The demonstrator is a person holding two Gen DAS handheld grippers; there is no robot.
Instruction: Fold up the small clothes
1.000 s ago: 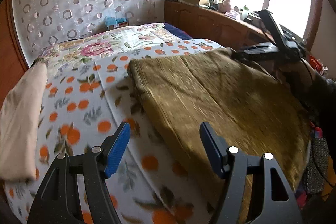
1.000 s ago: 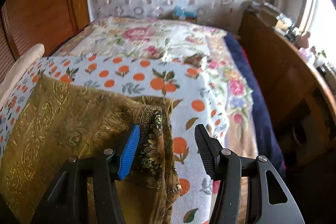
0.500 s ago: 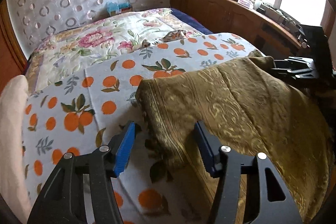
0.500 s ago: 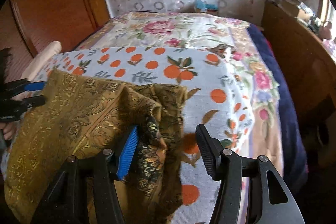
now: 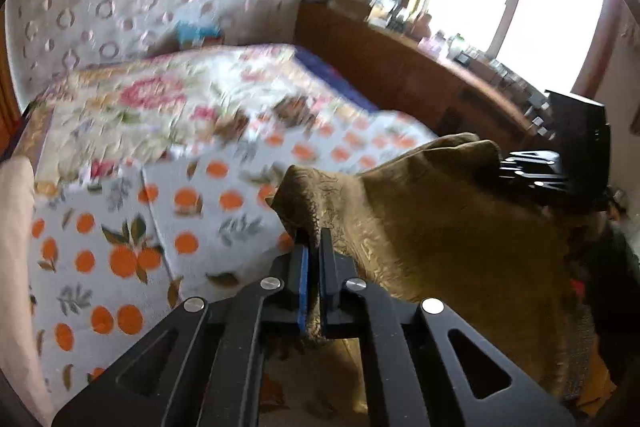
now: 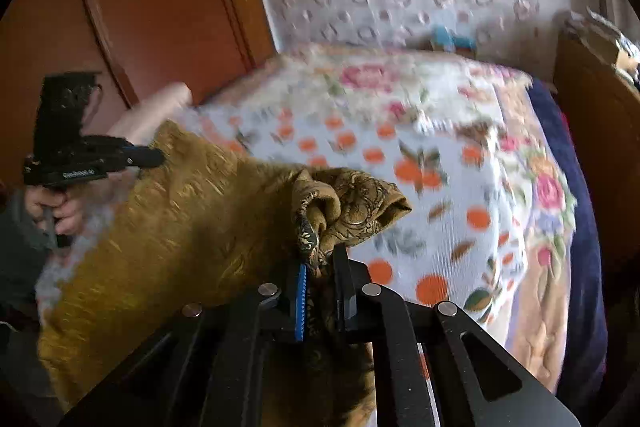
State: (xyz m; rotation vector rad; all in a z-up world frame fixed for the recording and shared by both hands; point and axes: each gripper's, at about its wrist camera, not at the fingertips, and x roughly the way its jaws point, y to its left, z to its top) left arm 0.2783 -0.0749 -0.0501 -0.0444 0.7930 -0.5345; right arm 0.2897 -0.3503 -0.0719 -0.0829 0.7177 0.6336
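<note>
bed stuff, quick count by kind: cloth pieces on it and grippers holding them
Olive-gold patterned cloth: 1, pinched at two corners
Orange-print sheet: 1
Floral quilt: 1
Beige folded cloth at the bed's edge: 1
Grippers shut on the olive cloth: 2, left gripper and right gripper
Total: 6

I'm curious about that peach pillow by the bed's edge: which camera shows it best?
Neither shows it well. The left wrist view shows more: the peach pillow runs down the picture's left edge, cut off by the frame. The right wrist view shows only its far end, blurred, behind the gold cloth.
</note>
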